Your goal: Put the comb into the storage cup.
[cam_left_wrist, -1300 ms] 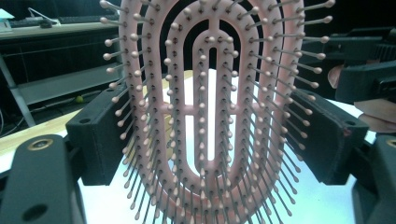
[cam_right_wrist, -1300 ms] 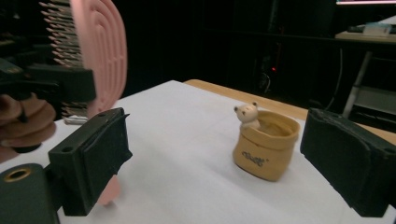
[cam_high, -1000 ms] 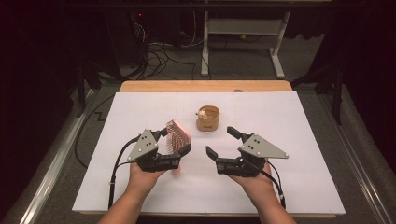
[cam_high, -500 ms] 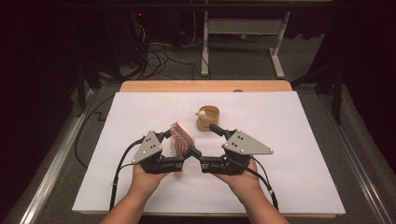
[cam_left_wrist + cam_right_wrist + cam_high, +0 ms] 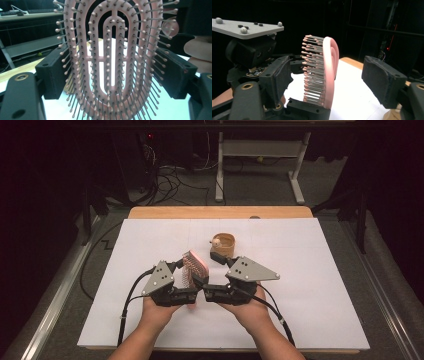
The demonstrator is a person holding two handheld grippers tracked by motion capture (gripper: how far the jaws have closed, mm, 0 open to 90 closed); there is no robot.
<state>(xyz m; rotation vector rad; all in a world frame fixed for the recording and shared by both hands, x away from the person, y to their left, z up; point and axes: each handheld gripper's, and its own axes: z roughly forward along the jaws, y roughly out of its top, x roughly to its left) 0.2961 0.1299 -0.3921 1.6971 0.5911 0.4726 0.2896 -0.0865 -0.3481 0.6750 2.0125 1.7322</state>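
Observation:
A pink hairbrush (image 5: 195, 267) with a vented oval head stands upright above the white sheet, its bristles turned toward my left hand. My left gripper (image 5: 187, 279) is shut on the brush; in the left gripper view both black pads (image 5: 52, 74) press on the edges of the brush head (image 5: 113, 62). My right gripper (image 5: 208, 270) has come in from the right. Its jaws have just been closing and stand on either side of the brush head (image 5: 330, 72). Both of its pads (image 5: 384, 82) are still apart from it.
A small wooden cup (image 5: 225, 245) with a pale round figure at its rim stands on the white sheet (image 5: 310, 285) just beyond the grippers. The wooden table edge (image 5: 220, 212) runs along the back. Cables and a metal stand lie on the dark floor behind.
My right gripper has moved left, up against the left gripper, and its jaws now flank the brush head and have narrowed. The left gripper and brush have stayed put.

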